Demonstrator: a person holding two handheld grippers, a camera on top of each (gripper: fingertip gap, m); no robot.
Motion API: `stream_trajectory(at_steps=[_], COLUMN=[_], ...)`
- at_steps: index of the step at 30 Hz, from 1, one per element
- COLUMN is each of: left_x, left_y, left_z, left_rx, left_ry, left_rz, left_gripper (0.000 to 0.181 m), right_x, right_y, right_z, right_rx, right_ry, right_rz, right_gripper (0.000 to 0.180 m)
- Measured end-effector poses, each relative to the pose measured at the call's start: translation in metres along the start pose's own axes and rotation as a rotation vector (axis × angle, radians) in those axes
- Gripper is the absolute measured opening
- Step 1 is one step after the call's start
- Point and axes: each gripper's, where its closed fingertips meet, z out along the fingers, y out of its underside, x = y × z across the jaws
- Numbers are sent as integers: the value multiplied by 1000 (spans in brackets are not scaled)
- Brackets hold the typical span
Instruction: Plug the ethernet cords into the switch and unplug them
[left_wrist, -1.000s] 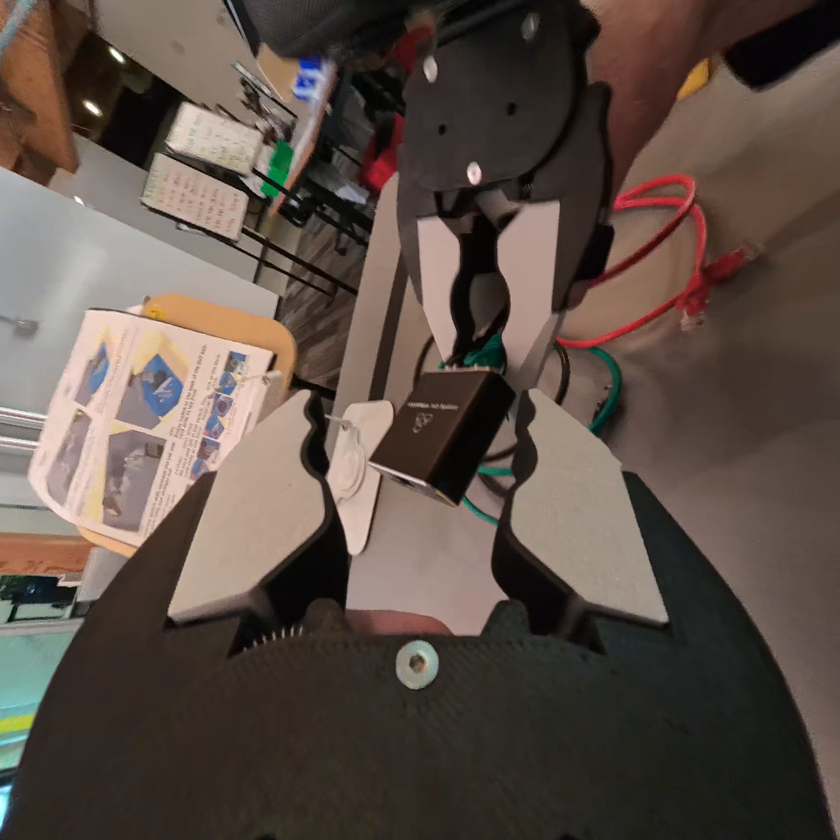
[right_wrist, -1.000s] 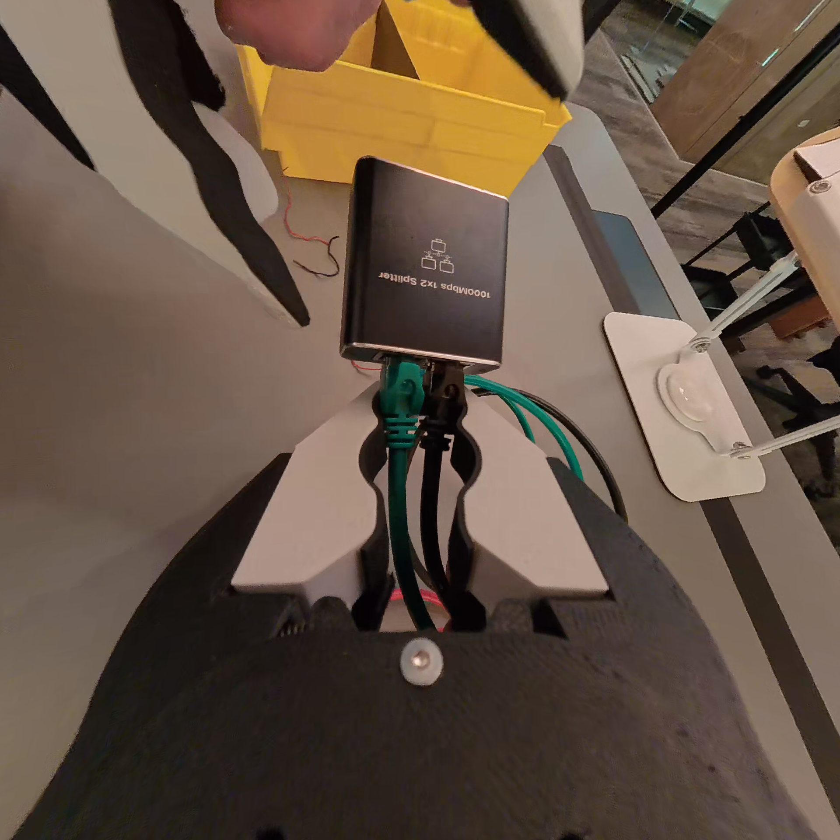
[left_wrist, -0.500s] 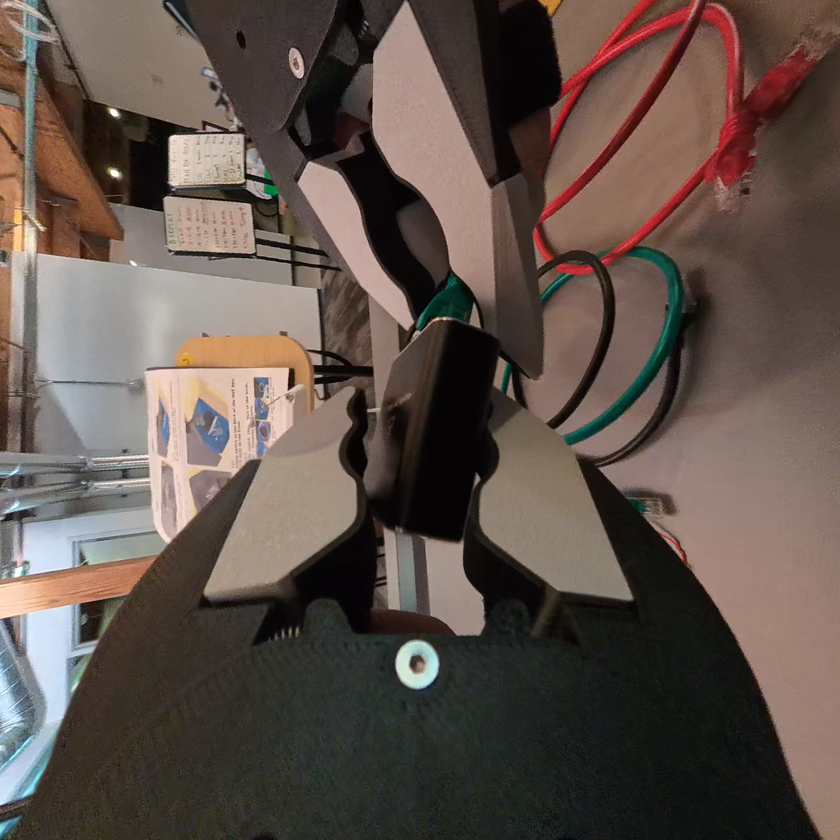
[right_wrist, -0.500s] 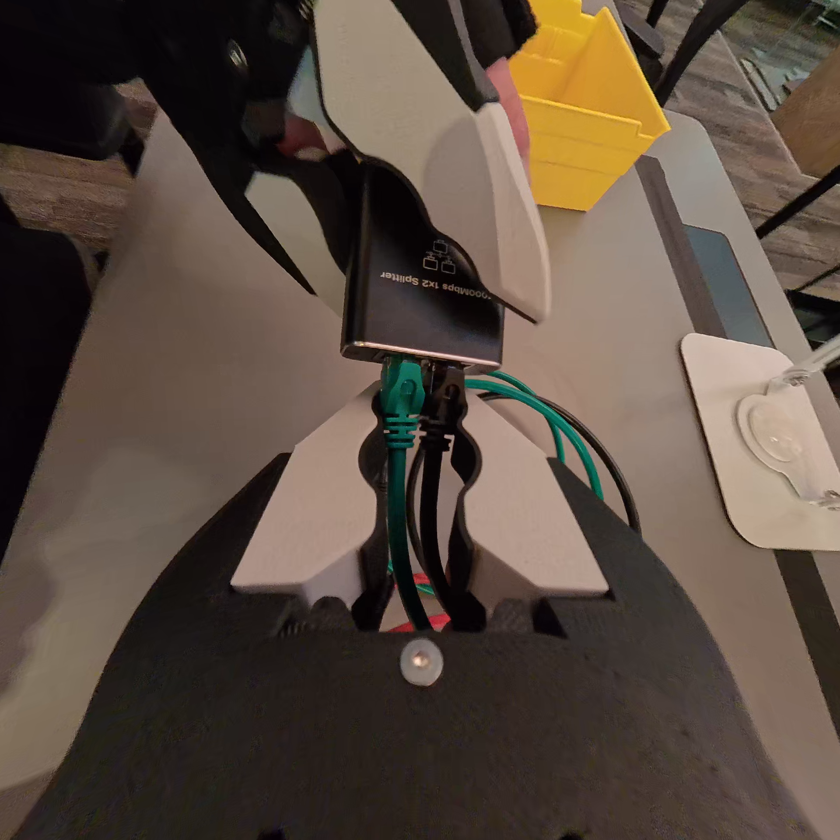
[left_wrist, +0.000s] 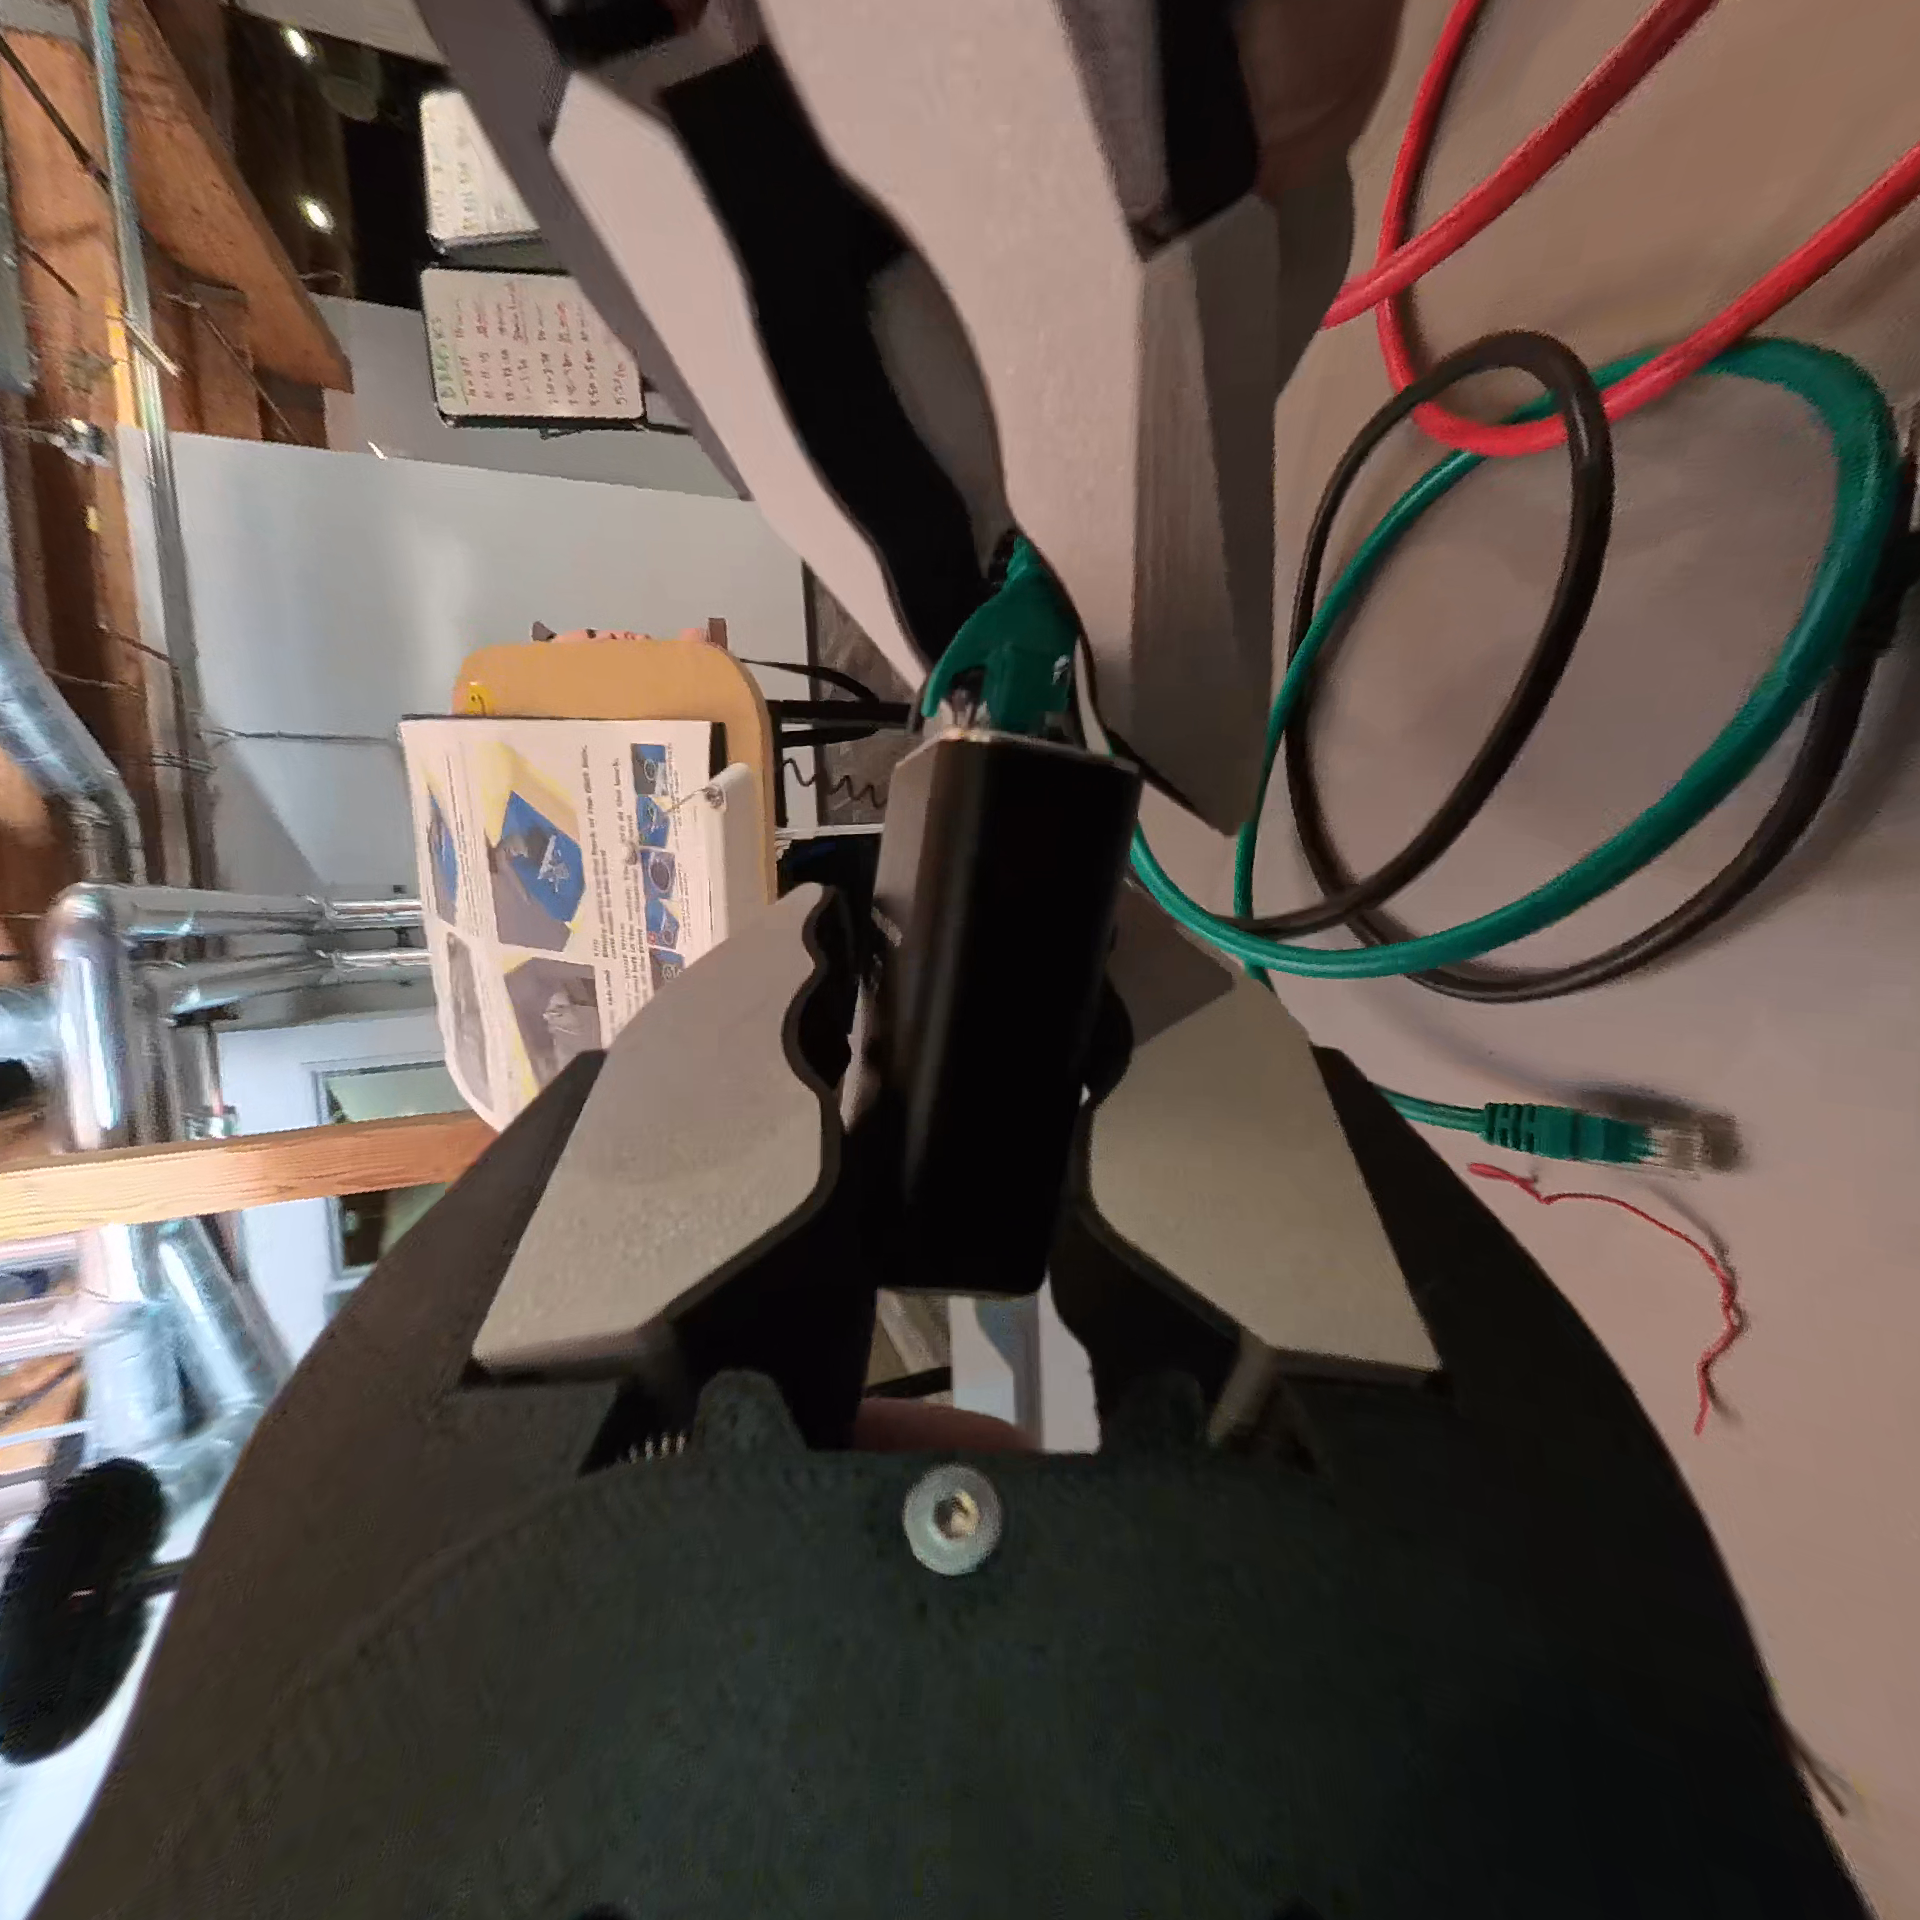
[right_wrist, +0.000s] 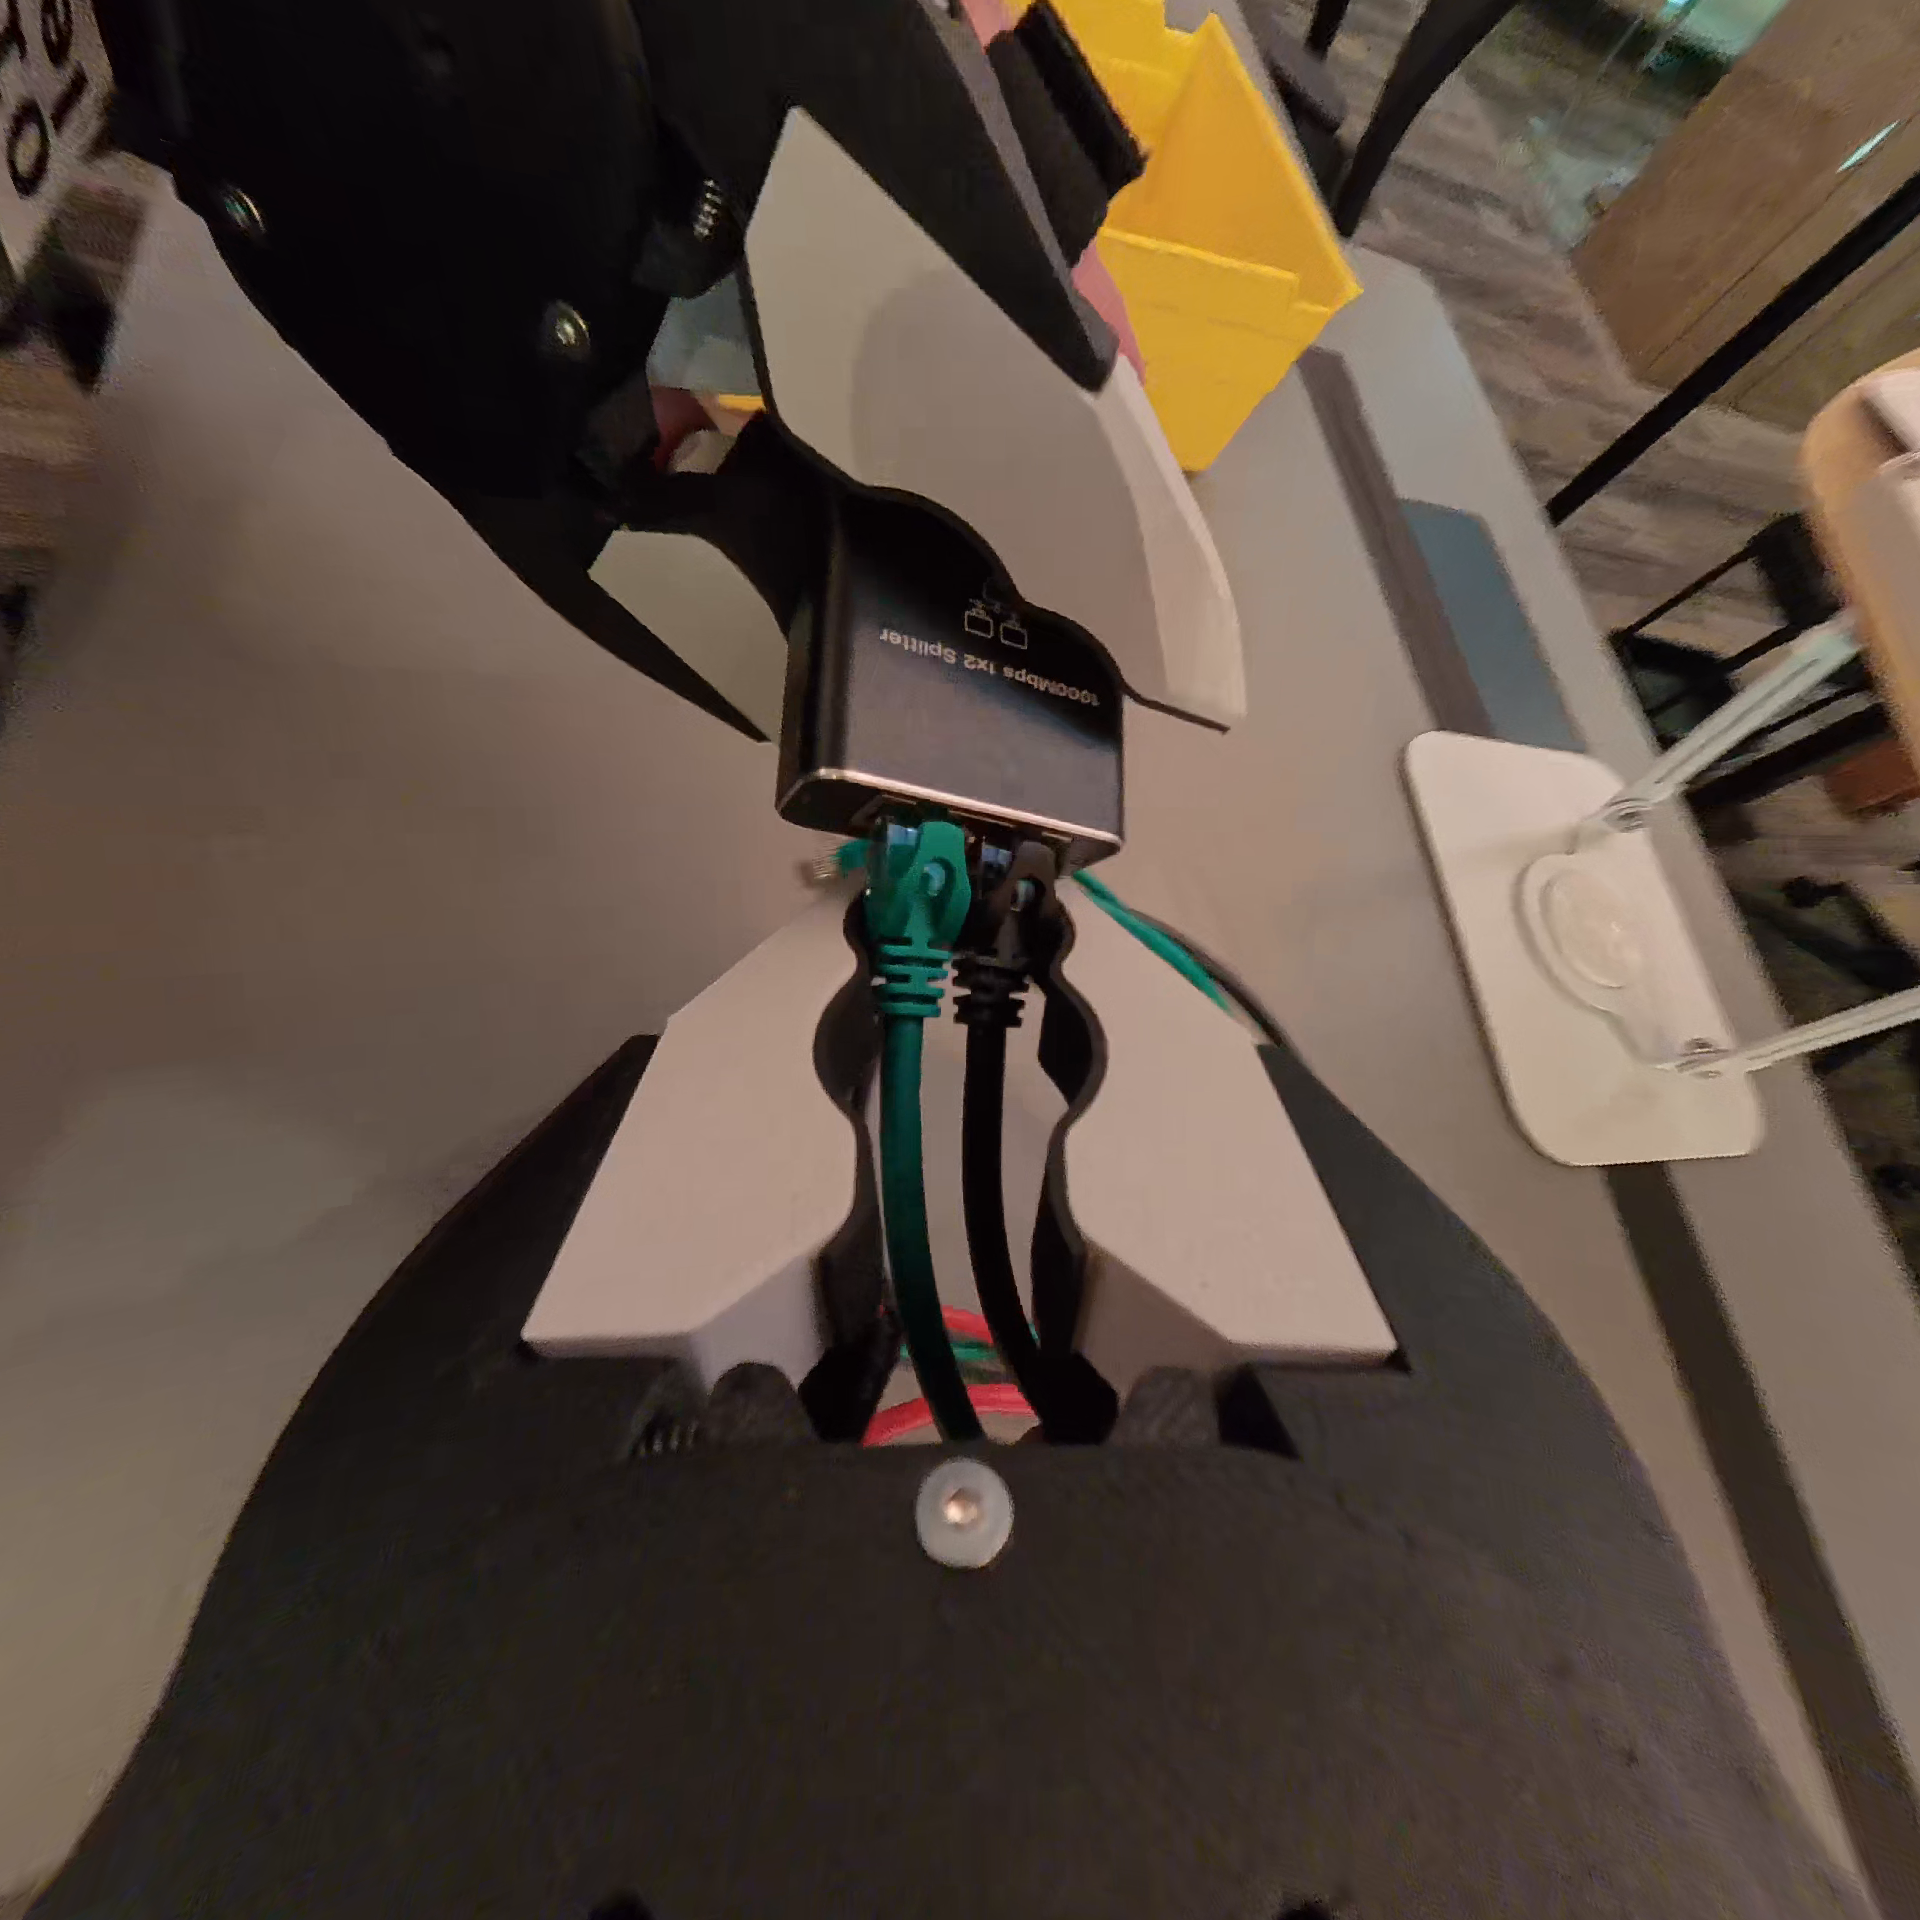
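Right wrist view: the left tool (right_wrist: 997, 665) clamps the small black metal switch box (right_wrist: 951, 717) above the grey counter (right_wrist: 312, 831), the right tool (right_wrist: 961, 935) pinches the green (right_wrist: 914, 997) and black (right_wrist: 992, 1003) plugged cords just below it, and a crooked pull could snag their latches.

A second ago the left gripper (left_wrist: 971, 997) stood open short of the black switch (left_wrist: 987, 997); now its fingers (left_wrist: 717, 1122) clamp the box, which has slid deeper between them
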Motion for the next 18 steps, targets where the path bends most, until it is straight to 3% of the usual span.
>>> stream_trajectory(at_steps=[11,14,18], left_x=[-25,-27,-29], left_y=[1,0,1], left_z=[-6,-8,-9], left_rx=[85,101,106], left_ry=[19,49,77], left_rz=[-190,-218,-236], left_gripper=[40,40,40], right_x=[31,33,27], right_y=[-35,-45,-53], right_z=[-29,-38,-49], right_rx=[127,166,169], right_ry=[328,376,391], right_rz=[-304,-360,-461], right_gripper=[29,37,30])
